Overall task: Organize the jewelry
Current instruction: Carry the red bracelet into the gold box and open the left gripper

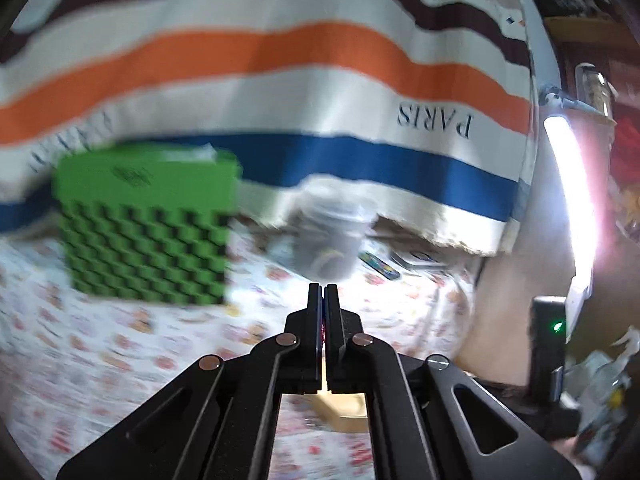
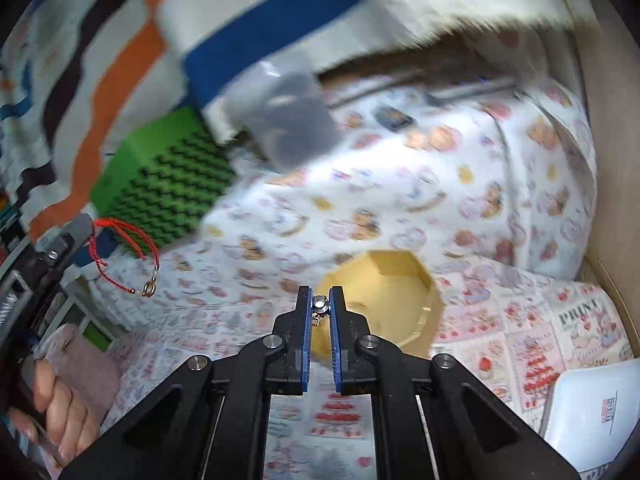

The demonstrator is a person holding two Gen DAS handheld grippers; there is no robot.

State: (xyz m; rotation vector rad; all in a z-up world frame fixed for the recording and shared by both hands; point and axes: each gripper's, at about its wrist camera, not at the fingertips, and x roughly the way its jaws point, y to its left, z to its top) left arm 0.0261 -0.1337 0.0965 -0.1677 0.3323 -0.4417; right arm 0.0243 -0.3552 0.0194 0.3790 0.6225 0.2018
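My right gripper [image 2: 320,292] is shut on a small silver bead earring [image 2: 319,303] with a gold hook hanging under it. It hovers just in front of an open yellow octagonal box [image 2: 400,256]. My left gripper [image 2: 80,228] shows at the left edge of the right wrist view, shut on a red cord bracelet [image 2: 120,256] that dangles with a gold clasp at its end. In the left wrist view the left gripper [image 1: 323,288] is shut, with a sliver of red cord [image 1: 322,328] between its fingers. The yellow box [image 1: 340,408] lies below it.
A green checkered box [image 1: 148,224] [image 2: 160,184] and a blurred grey clear container [image 1: 328,236] [image 2: 288,128] stand on the patterned cloth by a striped towel [image 1: 280,60]. A bright lamp [image 1: 572,200] is at right. A white box [image 2: 592,412] sits at lower right.
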